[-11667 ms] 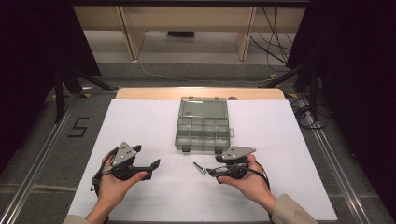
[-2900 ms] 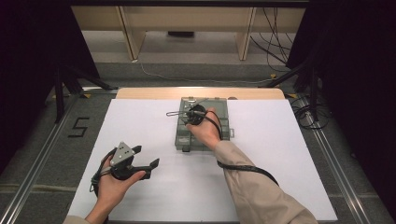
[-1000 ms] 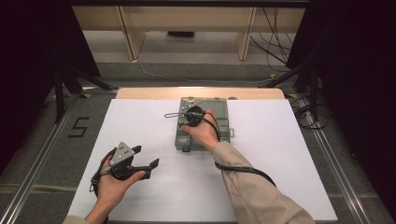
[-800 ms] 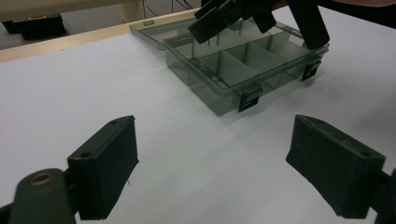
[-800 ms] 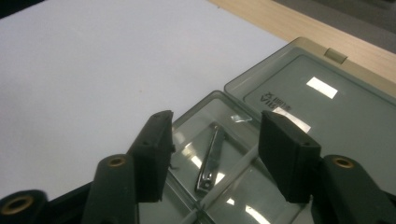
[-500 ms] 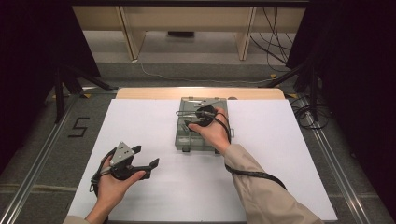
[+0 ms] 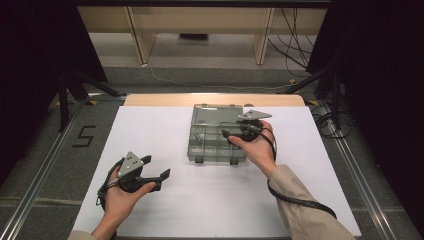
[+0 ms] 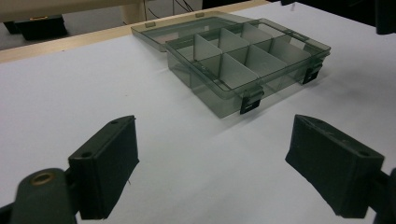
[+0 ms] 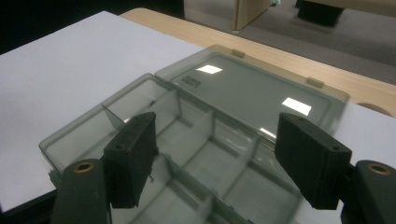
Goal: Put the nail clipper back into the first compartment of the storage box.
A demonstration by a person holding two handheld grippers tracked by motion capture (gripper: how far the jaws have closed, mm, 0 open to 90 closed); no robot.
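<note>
Seen at the lid-open stage: compartment box (image 7: 216,146) unlatched, lid (image 7: 215,114) thrown flat back on the far side, all dividers exposed. Judged well along, then, with opening done. Left to do, as far as could be told: any filling or sorting, then swinging the lid over and snapping the two latches (image 8: 249,101). Noted one tiny dark speck in a compartment just beyond the left-hand jaw in the right gripper view, too small to name.

Held the right gripper (image 7: 231,129) low over the box's right half, jaws spread wide (image 9: 215,140) and gripping nothing; tray directly beneath and ahead of them, lid farther ahead and to the right.

Rested the left gripper (image 7: 156,166) on the white table (image 7: 225,205), also gaping wide and empty (image 8: 212,140), box well ahead of it and slightly right, apart from both jaws.

Lay with its long axis crosswise to the left claw's reach and slantwise under the right claw. Faced latches back toward the left claw, hinge edge away; open top straight up at the right claw.
</note>
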